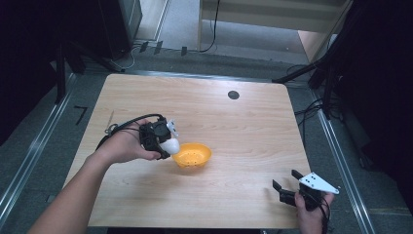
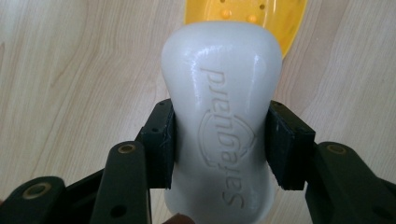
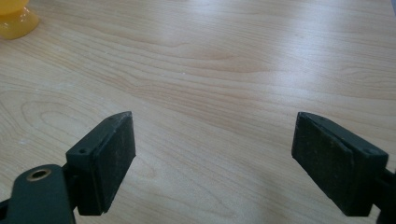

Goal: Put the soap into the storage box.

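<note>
While clamped: soap [image 2: 219, 126] between left tool [image 2: 219, 144] jaws.

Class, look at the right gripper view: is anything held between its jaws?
No. The right gripper stands wide open, with bare wooden table between its jaws.

A light wooden table [image 1: 243, 126] with rounded corners and a visible grain is seen from above; a small dark round cap [image 1: 233, 94] is set into it near the far edge. The table is surrounded by grey floor [image 1: 234, 29], with metal rails [image 1: 29, 151] running along both sides. Beyond the far edge, a pale wooden furniture panel [image 1: 272, 12] and a black cable [image 1: 213, 29] are seen. The side margins are lost in darkness, where dark stand legs [image 1: 311, 73] are made out.
</note>
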### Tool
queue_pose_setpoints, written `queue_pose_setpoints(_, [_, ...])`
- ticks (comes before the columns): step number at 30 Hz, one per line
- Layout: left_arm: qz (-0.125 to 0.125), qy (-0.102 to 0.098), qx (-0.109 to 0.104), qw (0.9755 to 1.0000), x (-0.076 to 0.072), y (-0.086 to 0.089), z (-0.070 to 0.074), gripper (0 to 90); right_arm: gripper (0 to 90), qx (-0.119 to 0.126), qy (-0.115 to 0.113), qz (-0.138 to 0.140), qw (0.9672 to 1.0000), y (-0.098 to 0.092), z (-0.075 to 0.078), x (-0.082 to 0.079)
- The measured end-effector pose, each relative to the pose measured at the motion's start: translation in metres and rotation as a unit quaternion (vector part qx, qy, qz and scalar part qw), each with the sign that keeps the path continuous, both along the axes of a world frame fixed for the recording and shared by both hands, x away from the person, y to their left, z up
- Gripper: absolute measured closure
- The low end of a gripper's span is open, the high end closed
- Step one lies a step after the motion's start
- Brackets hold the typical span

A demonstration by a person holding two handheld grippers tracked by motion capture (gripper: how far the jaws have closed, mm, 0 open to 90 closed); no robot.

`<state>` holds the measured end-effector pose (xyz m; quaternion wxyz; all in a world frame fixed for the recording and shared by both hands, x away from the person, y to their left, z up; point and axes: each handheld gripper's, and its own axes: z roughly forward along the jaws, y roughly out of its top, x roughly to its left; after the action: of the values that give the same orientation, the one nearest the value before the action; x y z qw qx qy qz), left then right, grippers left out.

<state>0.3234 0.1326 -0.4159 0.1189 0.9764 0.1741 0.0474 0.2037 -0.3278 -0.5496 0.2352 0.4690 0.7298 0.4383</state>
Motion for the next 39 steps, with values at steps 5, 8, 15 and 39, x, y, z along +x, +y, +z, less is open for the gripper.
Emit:
queue_pose_setpoints(5, [-0.006,0.002,-0.008,0.9999,0.003,-0.008,0.003,50.2,14.3,0.001,0.001,0.0,1.0,0.0,0.0,0.0])
queue_pose_setpoints(8, [-0.01,0.006,-0.01,0.9999,0.005,-0.012,0.002,50.2,14.3,0.001,0.0,0.001,1.0,0.0,0.0,0.0])
queue_pose_setpoints(15, [-0.019,0.015,-0.013,0.9996,0.009,-0.022,-0.002,50.2,14.4,0.001,0.0,0.0,1.0,0.0,0.0,0.0])
queue_pose_setpoints(39, [-0.059,0.026,-0.008,0.9979,0.018,-0.068,-0.011,50.2,14.4,0.004,0.002,0.002,1.0,-0.001,0.0,0.0])
